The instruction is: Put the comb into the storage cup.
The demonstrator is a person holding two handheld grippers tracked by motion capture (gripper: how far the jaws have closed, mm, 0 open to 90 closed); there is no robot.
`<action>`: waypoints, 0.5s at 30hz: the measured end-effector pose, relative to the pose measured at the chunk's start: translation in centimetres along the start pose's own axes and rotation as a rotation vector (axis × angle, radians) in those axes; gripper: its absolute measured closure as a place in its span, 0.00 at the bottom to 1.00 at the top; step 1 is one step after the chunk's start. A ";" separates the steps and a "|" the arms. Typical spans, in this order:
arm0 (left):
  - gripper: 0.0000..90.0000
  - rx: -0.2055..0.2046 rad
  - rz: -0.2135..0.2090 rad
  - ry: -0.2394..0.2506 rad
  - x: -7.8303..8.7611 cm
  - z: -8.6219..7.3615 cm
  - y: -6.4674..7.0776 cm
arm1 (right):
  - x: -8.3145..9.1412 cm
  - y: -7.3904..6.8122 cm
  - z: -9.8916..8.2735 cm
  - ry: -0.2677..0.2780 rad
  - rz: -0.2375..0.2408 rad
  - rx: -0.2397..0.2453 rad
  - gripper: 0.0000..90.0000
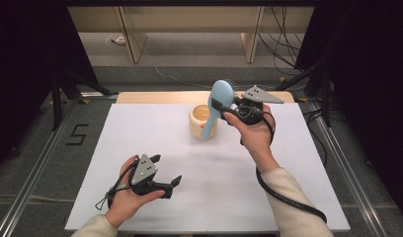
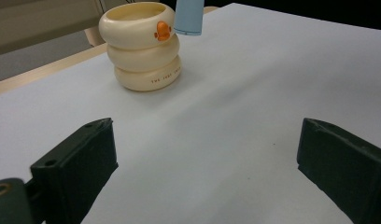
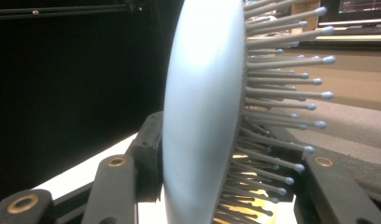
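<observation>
High view. I take the cream cup as my landmark; it stands on the white table, toward the far edge. The right gripper sits just to the cup's right, raised above the table, and I read its jaws as clamped on the blue hairbrush where head meets handle. The brush hangs with its head up and its handle slanting down in front of the cup's mouth; whether the handle tip is inside the cup or merely in front of it I cannot tell from here. A few bristles peek out behind the head. The left gripper rests well to the near left of the cup, jaws wide, nothing between them. A black cable loops from the right sleeve off the near edge.

Left gripper view. Both black jaws rise from the bottom corners, far apart, bare table between. Beyond them the cup looks like three stacked rings with an orange mark near the rim and small lettering too fine to read. The end of the brush handle hangs just beside the cup's rim, its upper part cut off by the frame.

Right gripper view. The brush head is seen edge-on, very close and blurred, bristles pointing right. The jaws press it from both sides; the handle is cut off below.
</observation>
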State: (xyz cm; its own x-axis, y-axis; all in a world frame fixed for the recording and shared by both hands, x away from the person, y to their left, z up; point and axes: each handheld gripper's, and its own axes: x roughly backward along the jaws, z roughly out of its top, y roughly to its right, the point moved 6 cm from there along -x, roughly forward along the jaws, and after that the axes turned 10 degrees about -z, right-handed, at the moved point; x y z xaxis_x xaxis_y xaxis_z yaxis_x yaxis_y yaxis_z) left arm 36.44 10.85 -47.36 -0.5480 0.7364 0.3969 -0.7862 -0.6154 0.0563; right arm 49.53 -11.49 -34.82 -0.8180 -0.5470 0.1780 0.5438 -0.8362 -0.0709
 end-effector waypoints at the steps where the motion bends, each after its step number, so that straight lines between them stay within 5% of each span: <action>1: 0.05 -0.001 0.000 0.000 0.0 0.0 0.0 | 0.0 0.0 0.0 -0.004 0.002 -0.006 0.56; 15: 0.05 0.000 -0.002 0.000 0.0 0.0 0.1 | -0.5 0.2 0.4 -0.002 -0.006 -0.013 0.56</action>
State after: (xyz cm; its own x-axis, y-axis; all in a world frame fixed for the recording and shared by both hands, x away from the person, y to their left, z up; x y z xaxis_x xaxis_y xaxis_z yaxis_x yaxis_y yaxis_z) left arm 36.41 10.80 -47.37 -0.5463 0.7377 0.3967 -0.7874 -0.6138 0.0571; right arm 50.16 -11.35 -34.52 -0.8208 -0.5418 0.1809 0.5363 -0.8400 -0.0824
